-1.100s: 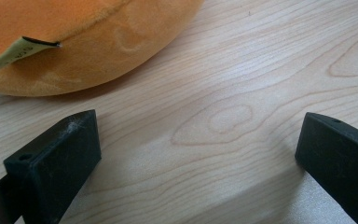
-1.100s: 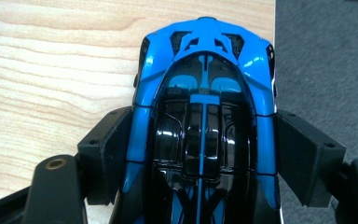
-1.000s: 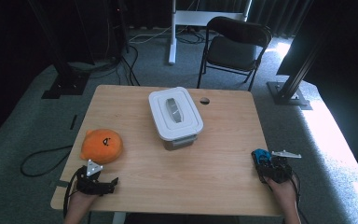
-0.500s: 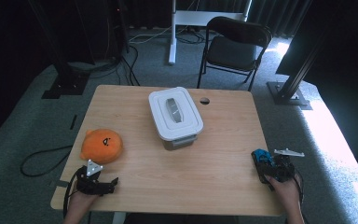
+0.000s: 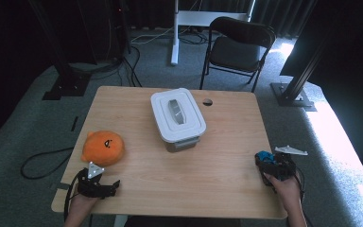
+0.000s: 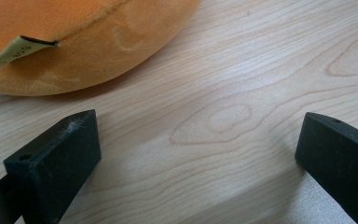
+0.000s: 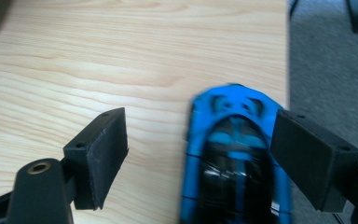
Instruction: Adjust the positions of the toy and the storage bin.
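Right gripper at the table's five o'clock edge, jaws just opened wide, blue toy car lying loose between them; left gripper at seven o'clock, agape beside the orange plush

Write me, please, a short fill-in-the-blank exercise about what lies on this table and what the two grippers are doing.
1. The plush toy near the left gripper is ____ in colour.
2. The white box in the middle of the table has its lid ____.
3. Between the open jaws of the right gripper lies a toy car coloured black and ____.

Missing words: orange; on; blue
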Tool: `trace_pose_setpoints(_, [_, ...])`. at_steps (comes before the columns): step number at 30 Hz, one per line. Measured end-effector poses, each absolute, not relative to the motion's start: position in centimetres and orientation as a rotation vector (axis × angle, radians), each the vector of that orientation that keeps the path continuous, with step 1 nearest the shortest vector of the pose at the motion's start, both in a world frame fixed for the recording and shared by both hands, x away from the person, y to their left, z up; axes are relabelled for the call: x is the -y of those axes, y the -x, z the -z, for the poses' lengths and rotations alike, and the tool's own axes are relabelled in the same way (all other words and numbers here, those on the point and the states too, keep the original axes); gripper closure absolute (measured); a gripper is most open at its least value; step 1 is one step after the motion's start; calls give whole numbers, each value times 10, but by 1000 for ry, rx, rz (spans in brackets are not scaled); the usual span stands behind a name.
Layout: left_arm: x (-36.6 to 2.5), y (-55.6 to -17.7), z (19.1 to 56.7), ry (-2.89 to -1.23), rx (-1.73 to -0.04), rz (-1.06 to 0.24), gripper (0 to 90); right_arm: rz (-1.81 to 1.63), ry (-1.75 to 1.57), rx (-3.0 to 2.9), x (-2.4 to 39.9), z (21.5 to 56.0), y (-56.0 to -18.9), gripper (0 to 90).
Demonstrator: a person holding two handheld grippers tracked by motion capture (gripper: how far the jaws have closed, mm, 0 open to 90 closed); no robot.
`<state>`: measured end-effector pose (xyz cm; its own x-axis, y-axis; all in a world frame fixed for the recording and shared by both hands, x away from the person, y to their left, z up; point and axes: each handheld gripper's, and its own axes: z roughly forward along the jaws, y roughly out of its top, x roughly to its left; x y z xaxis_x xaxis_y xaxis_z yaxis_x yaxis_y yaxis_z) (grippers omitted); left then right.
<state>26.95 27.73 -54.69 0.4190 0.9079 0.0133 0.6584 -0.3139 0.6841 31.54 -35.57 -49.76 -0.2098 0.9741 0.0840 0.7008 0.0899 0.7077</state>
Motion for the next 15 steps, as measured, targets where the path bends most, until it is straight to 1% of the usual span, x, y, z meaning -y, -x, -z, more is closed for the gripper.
trace_pose_setpoints(11, [-277, -269, 547, -2080, -1315, -536, 4, -1003, -1535, -2026, 324, 496, -316, 177])
trace_pose_setpoints(15, [-277, -269, 547, -2079, -1314, -536, 4, -1031, -1470, -2089, 302, 505, -316, 121])
